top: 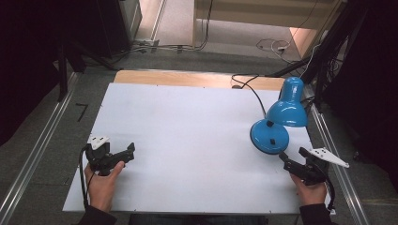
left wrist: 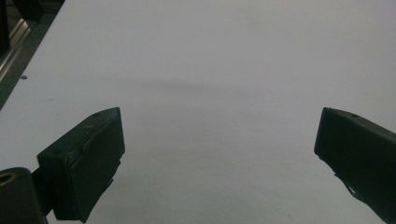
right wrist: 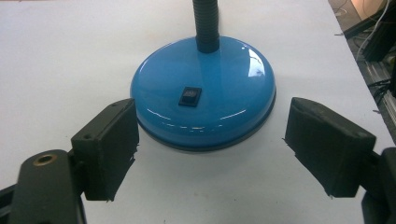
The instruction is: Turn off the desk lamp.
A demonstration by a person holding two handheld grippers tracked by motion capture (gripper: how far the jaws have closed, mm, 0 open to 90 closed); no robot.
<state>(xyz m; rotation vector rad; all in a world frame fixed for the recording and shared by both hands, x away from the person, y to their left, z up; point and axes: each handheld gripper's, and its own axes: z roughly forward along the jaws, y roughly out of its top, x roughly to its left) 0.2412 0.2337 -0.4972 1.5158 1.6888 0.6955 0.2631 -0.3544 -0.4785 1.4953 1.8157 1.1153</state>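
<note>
Lamp (top: 277,123) at table's (top: 187,140) 3 o'clock. Right gripper (right wrist: 210,149) spread, just short of base (right wrist: 205,93). Left gripper (left wrist: 219,149) spread, 8 o'clock, empty.

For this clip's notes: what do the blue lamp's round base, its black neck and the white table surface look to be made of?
Round blue lamp base: glossy painted metal or hard plastic, judging by its sharp highlights; which one is unclear. Black ribbed neck: looks like a flexible gooseneck sleeve, matte, with fine rings. White table surface: a matte board or sheet with no glare, lying on a wooden tabletop exposed along the far edge.
</note>
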